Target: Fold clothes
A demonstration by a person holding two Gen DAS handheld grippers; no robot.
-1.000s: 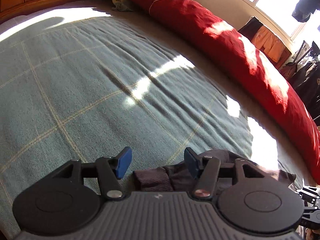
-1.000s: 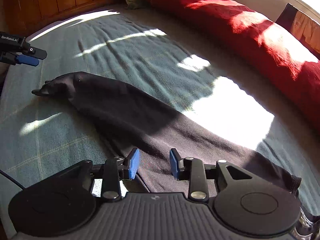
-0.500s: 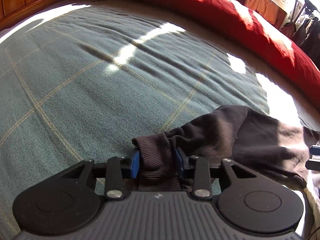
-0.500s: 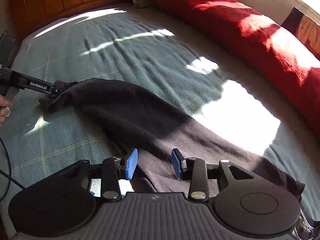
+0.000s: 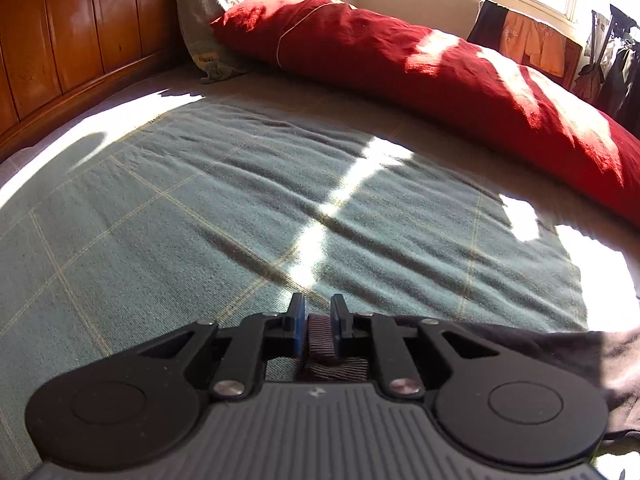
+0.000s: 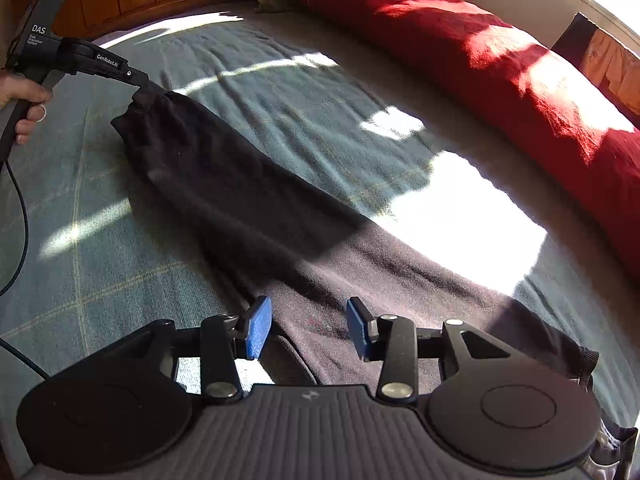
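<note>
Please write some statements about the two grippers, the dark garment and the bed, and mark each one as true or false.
1. The left gripper is clamped on the ribbed cuff of the dark garment. True.
2. The right gripper grips the garment tightly. False: its jaws are opening and stand apart above the cloth, with no pad pressing on it.
3. The garment lies stretched across the green checked blanket. True.
4. The red duvet covers the garment. False: it lies along the far side of the bed, apart from it.
5. The garment is already folded into a neat square. False: it is still long and unfolded.
</note>
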